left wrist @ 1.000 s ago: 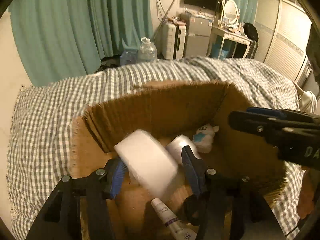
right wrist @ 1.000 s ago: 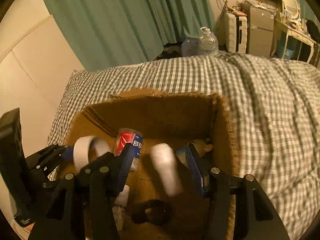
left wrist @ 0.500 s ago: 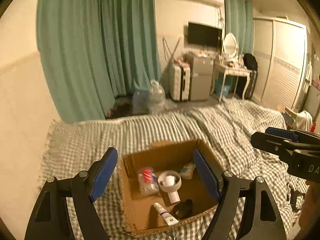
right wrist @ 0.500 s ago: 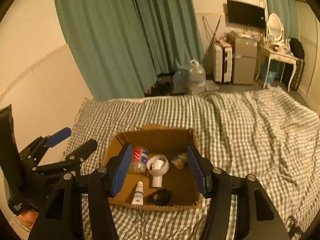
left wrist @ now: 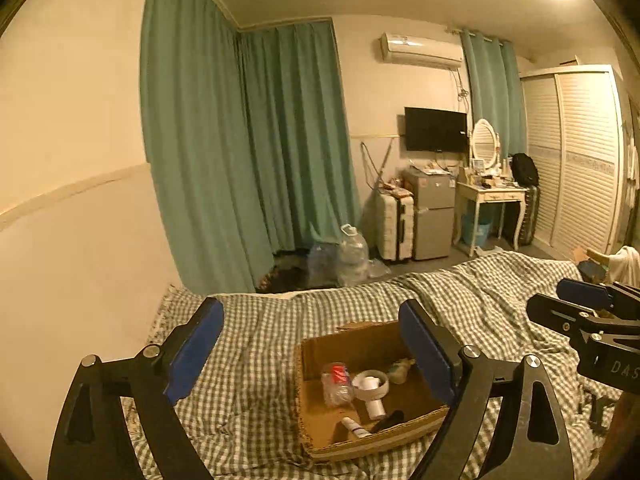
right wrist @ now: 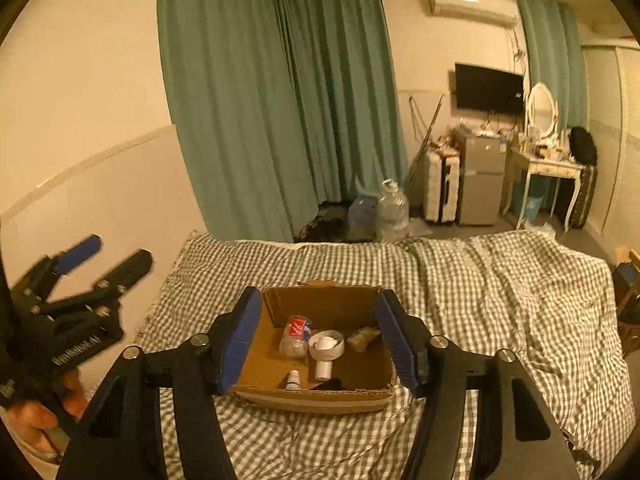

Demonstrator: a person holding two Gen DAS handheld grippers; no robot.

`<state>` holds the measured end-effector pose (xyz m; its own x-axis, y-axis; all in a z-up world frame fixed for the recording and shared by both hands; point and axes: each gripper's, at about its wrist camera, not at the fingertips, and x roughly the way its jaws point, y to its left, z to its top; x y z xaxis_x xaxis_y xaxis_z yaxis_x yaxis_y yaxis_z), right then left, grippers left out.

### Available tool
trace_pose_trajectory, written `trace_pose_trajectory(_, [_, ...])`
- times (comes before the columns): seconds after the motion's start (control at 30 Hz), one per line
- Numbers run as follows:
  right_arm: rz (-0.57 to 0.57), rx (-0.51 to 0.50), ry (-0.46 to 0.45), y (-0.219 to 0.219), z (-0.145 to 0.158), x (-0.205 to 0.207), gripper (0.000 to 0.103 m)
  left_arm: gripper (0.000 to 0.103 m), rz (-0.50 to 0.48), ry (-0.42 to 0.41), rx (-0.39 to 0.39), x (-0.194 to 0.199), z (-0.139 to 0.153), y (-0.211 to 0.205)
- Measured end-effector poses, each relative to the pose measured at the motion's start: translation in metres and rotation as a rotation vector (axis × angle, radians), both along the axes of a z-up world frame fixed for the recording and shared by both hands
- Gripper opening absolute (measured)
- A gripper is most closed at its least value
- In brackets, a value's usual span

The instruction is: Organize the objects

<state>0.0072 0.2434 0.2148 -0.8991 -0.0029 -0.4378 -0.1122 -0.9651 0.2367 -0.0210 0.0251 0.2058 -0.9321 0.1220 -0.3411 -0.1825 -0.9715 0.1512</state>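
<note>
An open cardboard box sits on the checked bed. Inside lie a tape roll, a white bottle, a clear bottle with a red label, a small plush toy, a white tube and a black object. My left gripper is open and empty, held high and well back from the box. My right gripper is open and empty too. Each shows at the edge of the other's view.
The checked blanket covers the bed. A wall runs along the bed's left side. Green curtains, water jugs, a suitcase, a small fridge and a dressing table stand beyond the bed.
A second ago both grippers were low in the box, the left at the tape roll and the right at the white bottle. Both items now lie in the box; the grippers have pulled up and back.
</note>
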Motion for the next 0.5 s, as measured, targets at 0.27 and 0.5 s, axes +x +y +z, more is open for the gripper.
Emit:
trace_pose_trajectory(0.27, [-0.037,-0.017,0.016,0.009,-0.061,-0.006,0.061,0.095,0.03,0.038,-0.002,0.0,-0.05,-0.003])
trace_pose_trajectory(0.5, [-0.071,0.012,-0.005,0.025,-0.136,-0.015,0.061,0.095,0.064,-0.03,0.029,-0.017,-0.113,-0.011])
